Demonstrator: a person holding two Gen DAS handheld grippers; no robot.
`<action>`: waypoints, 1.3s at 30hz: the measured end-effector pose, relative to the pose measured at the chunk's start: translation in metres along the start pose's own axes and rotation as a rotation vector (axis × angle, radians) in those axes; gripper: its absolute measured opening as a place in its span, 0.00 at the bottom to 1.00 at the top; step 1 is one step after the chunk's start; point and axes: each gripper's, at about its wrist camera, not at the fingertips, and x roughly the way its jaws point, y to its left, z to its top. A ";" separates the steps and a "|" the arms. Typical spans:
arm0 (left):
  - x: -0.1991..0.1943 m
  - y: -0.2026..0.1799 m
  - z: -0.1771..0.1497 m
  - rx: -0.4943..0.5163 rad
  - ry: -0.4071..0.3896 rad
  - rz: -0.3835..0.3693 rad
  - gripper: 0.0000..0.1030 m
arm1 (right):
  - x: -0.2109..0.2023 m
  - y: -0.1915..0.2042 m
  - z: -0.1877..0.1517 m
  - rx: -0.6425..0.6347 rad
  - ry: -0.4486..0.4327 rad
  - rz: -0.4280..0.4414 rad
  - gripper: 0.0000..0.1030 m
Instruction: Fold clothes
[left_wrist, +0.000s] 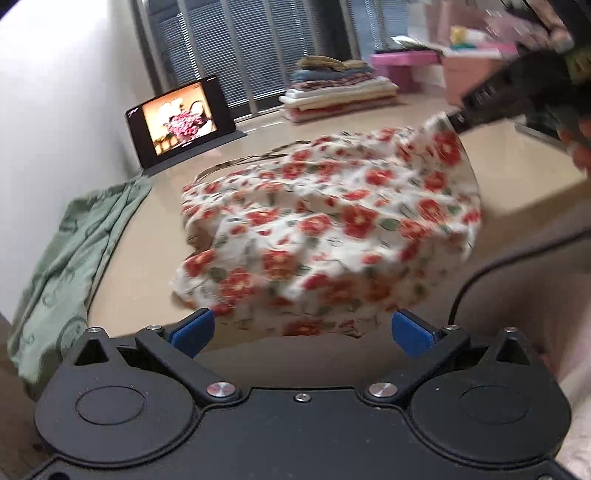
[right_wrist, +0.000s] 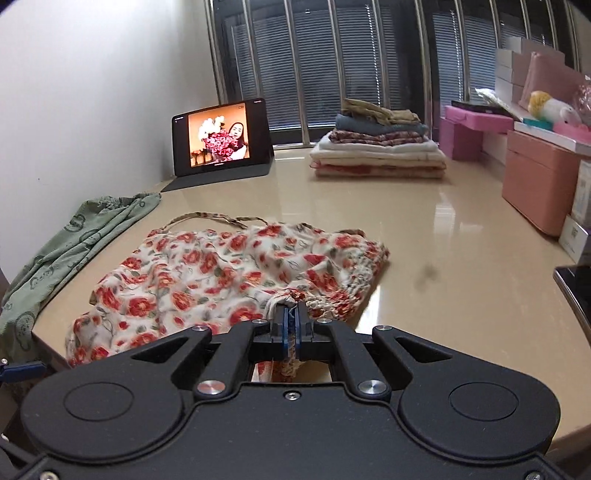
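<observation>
A glossy beige table (right_wrist: 424, 236) carries most of what is here: at its far left a tablet (right_wrist: 221, 137) stands propped against the white wall with a video playing, and further right, in front of the barred window, sits a stack of folded clothes (right_wrist: 380, 147). Pink boxes (right_wrist: 539, 177) and other clutter line the right edge, well apart from the work area. A green garment (right_wrist: 70, 243) lies crumpled along the left edge, part of it hanging over the side, close beside the floral one but, as far as the right wrist view shows, not touching it. The floral garment (right_wrist: 221, 280), white with red flowers and thin straps, lies rumpled in the middle near the front edge, its lower hem draping over that edge. The right tool (right_wrist: 291, 321) is clenched on a gathered bunch of this fabric, its blue-padded fingers pressed together with cloth squeezed between them; in the left wrist view it appears blurred at the upper right, lifting a corner of the garment off the table. The left tool (left_wrist: 301, 328) is spread wide and released, its blue pads (left_wrist: 194, 328) held just in front of the near hem, gripping nothing. A dark cable (left_wrist: 491, 273) curves past on its right.
</observation>
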 end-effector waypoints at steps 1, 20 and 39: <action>0.001 0.001 0.002 -0.004 0.005 0.010 1.00 | -0.001 -0.004 -0.001 0.009 0.000 0.006 0.03; 0.024 0.051 0.080 -0.129 0.018 0.089 1.00 | -0.038 -0.082 -0.013 0.080 0.074 0.062 0.80; 0.201 0.113 0.159 -0.154 0.114 0.090 0.82 | 0.126 -0.088 0.077 0.049 0.244 0.045 0.70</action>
